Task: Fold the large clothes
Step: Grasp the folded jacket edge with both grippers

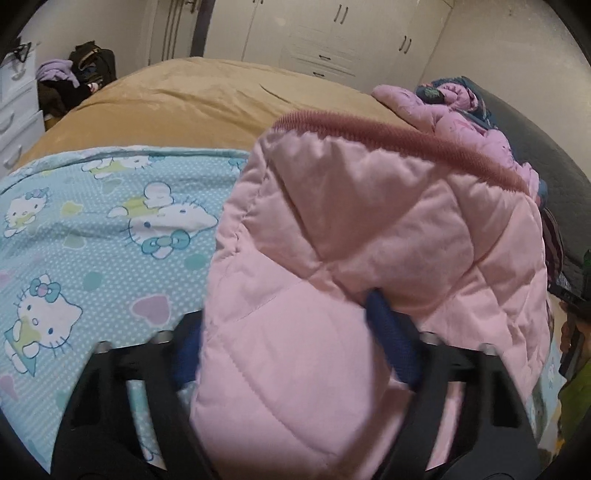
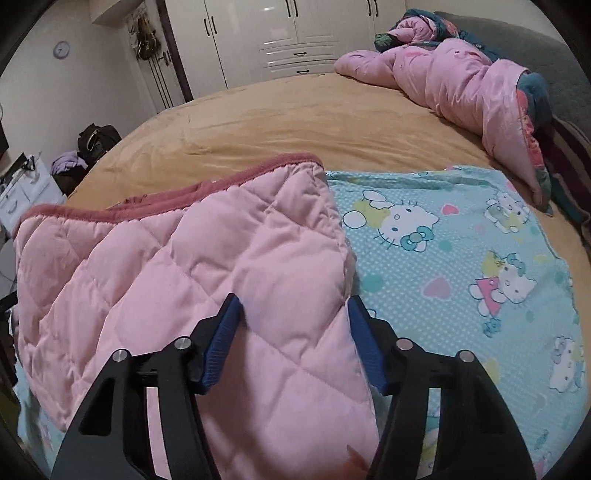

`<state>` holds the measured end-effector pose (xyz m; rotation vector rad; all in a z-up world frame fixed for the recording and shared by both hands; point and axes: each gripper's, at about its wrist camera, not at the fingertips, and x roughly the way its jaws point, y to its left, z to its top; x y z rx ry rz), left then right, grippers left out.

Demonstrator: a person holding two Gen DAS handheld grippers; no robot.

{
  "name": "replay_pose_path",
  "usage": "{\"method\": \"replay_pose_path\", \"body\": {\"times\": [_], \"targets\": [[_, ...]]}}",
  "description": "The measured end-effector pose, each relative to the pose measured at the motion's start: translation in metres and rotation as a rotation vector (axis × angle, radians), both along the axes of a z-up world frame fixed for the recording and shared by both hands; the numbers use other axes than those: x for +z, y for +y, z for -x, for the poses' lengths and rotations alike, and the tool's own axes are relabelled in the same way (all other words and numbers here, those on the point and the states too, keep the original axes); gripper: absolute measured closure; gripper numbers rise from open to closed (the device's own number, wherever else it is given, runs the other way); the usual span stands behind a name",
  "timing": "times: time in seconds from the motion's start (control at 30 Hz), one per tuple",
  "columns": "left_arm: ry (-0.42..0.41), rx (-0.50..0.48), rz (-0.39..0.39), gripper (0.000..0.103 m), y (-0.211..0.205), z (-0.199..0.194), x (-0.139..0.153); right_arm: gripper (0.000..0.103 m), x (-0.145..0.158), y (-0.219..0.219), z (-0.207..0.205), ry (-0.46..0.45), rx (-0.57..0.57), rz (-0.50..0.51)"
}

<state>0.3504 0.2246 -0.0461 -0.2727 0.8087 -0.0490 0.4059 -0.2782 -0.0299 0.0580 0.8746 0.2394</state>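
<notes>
Garment: pink quilted jacket [image 2: 207, 280], bunched on the cartoon-print sheet [image 2: 461, 266] over the bed [image 2: 258, 125].
Long axis: ribbed hem [image 2: 166, 199] running 9 to 3 o'clock in the right wrist view.
Left gripper [image 1: 291, 350]: fingers [image 1: 391, 343] clamped into a thick fold at 12 o'clock.
Right gripper [image 2: 293, 314]: fingers [image 2: 221, 339] astride the jacket's near edge; contact cannot be told.
Nearer hand: neither, both at the garment.

Bedroom, dim warm indoor light. Big bed [image 2: 280, 122] under a tan cover, dark grey headboard [image 2: 532, 40] on the right. White wardrobe [image 2: 295, 33] with dark handles and drawers along the far wall. Round wall clock [image 2: 61, 48] at left. White drawer unit [image 1: 14, 122] by the left edge; dark bag [image 1: 92, 62] and purple cloth [image 1: 55, 70] beside it.
</notes>
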Motion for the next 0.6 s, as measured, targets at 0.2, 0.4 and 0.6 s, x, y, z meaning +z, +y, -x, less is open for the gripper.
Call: {"method": "replay_pose_path", "body": {"times": [0.2,0.4,0.6], "targets": [[-0.06,0.013,-0.063,0.091,-0.009,0.005,0.015,0.085,0.003,0.0,0.003,-0.045,0.005,-0.013],[-0.21,0.015,-0.076,0.098,-0.004,0.031,0.06,0.09,0.049,-0.015,0.025,-0.172,-0.019,-0.098],[-0.352,0.062,-0.051,0.098,0.003,0.034,0.112,0.091,0.115,-0.022,0.023,-0.329,-0.023,-0.206]]}}
